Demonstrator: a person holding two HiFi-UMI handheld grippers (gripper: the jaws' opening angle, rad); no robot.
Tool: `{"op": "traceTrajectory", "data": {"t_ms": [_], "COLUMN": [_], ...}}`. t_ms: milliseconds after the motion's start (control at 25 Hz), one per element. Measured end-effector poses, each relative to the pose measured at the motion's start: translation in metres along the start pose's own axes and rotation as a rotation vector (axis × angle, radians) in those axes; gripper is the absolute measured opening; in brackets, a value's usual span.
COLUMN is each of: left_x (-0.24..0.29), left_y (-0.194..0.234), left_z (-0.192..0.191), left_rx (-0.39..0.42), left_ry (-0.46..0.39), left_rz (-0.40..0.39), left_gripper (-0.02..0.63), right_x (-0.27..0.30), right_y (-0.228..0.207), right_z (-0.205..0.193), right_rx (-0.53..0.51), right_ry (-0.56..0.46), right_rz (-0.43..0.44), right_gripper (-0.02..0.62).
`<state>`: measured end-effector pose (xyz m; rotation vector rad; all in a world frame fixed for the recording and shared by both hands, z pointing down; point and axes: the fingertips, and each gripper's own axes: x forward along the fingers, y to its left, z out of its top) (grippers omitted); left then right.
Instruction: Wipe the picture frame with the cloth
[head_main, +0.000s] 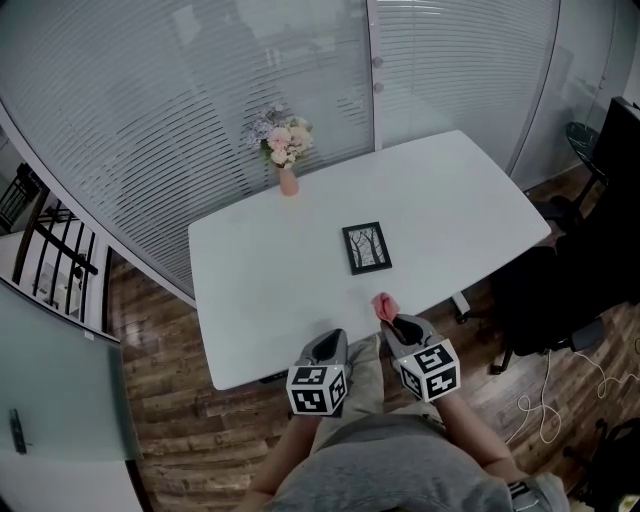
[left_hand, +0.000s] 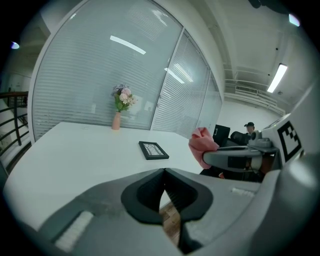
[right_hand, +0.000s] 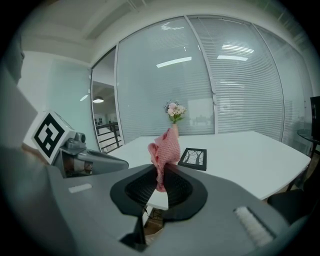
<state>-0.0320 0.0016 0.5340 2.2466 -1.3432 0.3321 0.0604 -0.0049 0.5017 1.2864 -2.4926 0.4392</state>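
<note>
1. Fingers of the right gripper (right_hand: 161, 175) are pressed together on a pink checked cloth (right_hand: 165, 147). The cloth stands up in a crumpled bunch above the finger tips, and a short end hangs down between them.
2. Fingers of the left gripper (left_hand: 164, 172) meet at their tips with nothing between them. Only wooden floor (left_hand: 171, 220) shows through the gap lower down.
3. Both grippers sit at the lower centre of the head view, side by side but apart, at the near edge of the white worktop (head_main: 270, 270). The left gripper (head_main: 328, 345) is at the left. The right gripper (head_main: 398, 325) is at the right, with the cloth (head_main: 384, 305) poking out over the worktop's edge.
4. Black rectangular picture frame (head_main: 366, 247), holding a drawing of bare trees, lies flat on the worktop just right of centre in the head view. It is above the cloth in the frame and clear of it, touched by neither gripper.
5. Pink slim vase (head_main: 288, 182) of pale flowers (head_main: 285, 140) stands at the worktop's far edge, upper centre, before a glass wall with blinds (head_main: 150, 120).
6. Black office chair (head_main: 560, 290) stands on the floor at the right edge.
</note>
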Motion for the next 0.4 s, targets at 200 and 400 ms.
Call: {"op": "traceTrajectory", "data": {"t_ms": [200, 400], "left_x": [-0.0003, 0.0022], "left_y": [0.0005, 0.0017], "left_z": [0.004, 0.0084], "left_rx": [-0.008, -0.009], "left_ry": [-0.007, -0.009], "left_rz": [0.0, -0.003], "left_gripper": [0.003, 0.003], "right_x": [0.0013, 0.0043], "right_y": [-0.0011, -0.0021], "right_z": [0.0032, 0.0073], "right_rx": [0.007, 0.005], "right_ry": [-0.009, -0.018], "right_rz": [0.001, 0.005], "right_gripper": [0.038, 0.038]}}
